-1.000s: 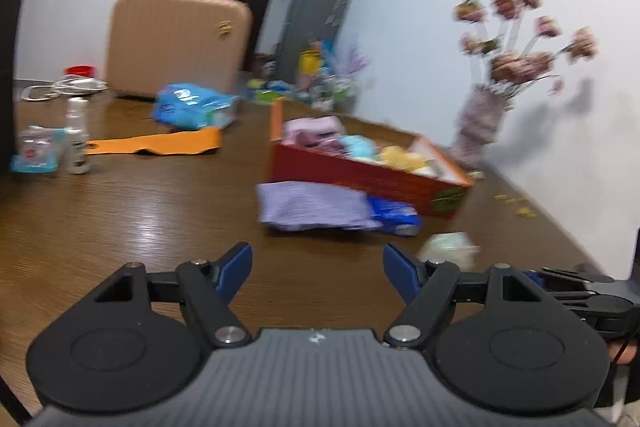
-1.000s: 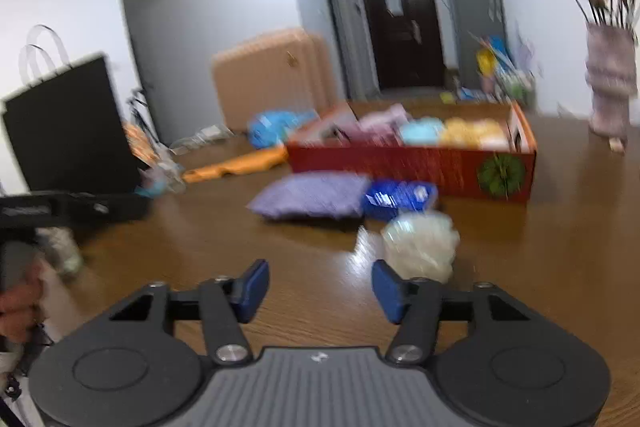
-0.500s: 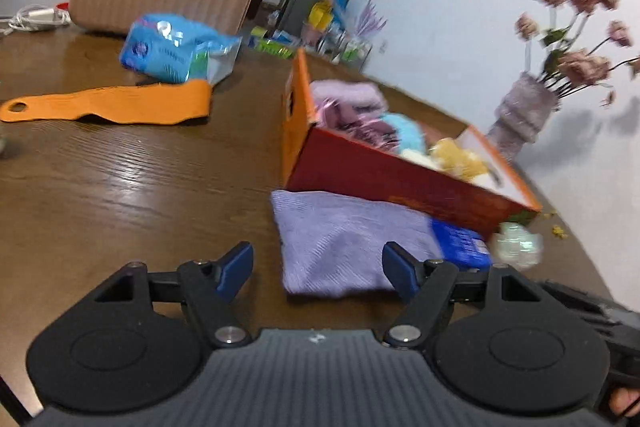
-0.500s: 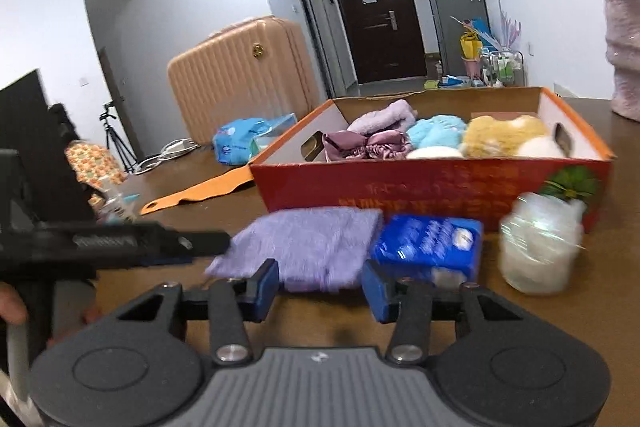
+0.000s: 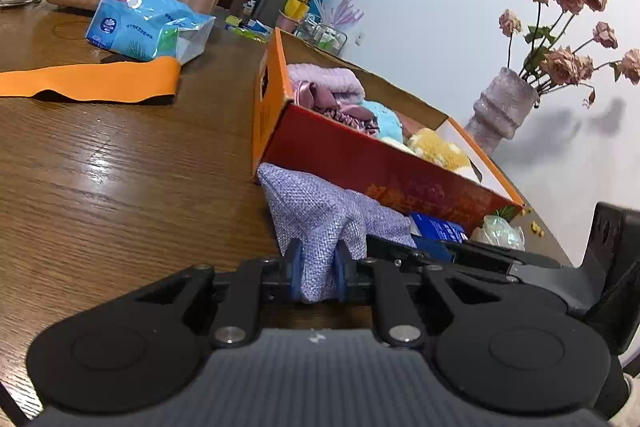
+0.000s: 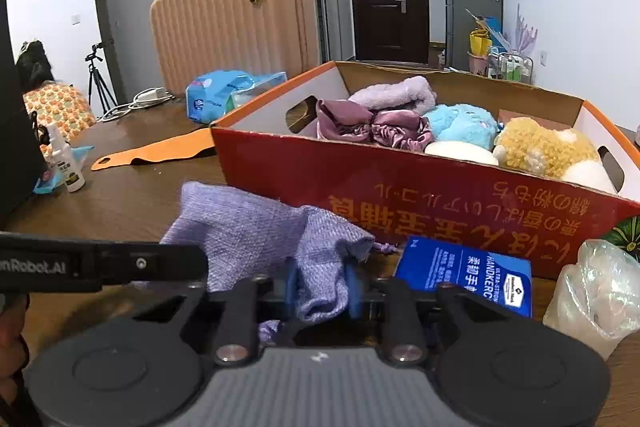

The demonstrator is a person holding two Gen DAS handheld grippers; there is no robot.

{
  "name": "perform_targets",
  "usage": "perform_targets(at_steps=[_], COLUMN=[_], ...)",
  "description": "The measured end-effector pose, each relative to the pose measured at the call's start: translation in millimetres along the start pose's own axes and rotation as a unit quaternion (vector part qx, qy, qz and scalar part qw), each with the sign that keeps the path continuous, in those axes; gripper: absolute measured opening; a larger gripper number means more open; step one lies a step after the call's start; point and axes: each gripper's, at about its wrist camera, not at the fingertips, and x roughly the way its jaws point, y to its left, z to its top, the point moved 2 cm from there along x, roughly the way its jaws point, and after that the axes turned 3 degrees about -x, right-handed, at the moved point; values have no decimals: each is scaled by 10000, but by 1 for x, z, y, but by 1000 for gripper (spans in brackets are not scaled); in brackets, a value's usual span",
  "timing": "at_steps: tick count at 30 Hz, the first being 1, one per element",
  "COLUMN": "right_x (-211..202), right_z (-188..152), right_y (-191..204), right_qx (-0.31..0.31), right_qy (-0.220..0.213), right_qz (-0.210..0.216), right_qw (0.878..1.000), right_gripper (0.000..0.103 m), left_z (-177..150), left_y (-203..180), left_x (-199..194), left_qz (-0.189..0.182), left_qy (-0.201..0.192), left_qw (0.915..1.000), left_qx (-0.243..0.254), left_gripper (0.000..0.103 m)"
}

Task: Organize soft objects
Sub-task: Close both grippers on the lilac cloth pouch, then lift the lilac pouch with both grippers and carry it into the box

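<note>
Both tongs moved in, closing on bunched woven lilac cloth [image 5: 320,215], seemingly pinched.

The red box [image 6: 420,187] with orange rim and orange script holds lilac, mauve satin, sky-blue and yellow-cream soft things. Just in front of the box lies a lavender woven cloth [image 6: 248,227], beside it a blue packet [image 6: 472,271]. Behind the box: orange strip [image 5: 88,81], ribbed peach suitcase [image 6: 236,27].
</note>
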Motion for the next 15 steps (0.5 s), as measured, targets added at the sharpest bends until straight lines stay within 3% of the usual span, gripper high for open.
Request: perform_targets(at_steps=[4,8,11,14,15], right_x=[-17,-83,-127,-155,-163], right_z=[-1,-11,-40,-80,-91], right_y=[10,20,19,13,12], right_qx=[-236,-451,-470,-301,-235], right_qy=[-280,-657,-471,-55,41], right_qz=[-202,-26,265,276,325], right_qw=[9991,9968,9974,9992,9992], right_gripper=[13,13,13,14,18], left_z=[0,-26,-68,-105,-114], left_y=[-8,-35,-53,-66,-69], left_x=[-11,-58,-84,-99,-101], left_qz=[212,-278,-434,-456,-489], left_qy=[-142,-313,-34,217,294], left_qw=[9995,9987,9988,9987,9983], left_qx=[177,293,231,92,64], left_gripper=[10,10,10,11,17])
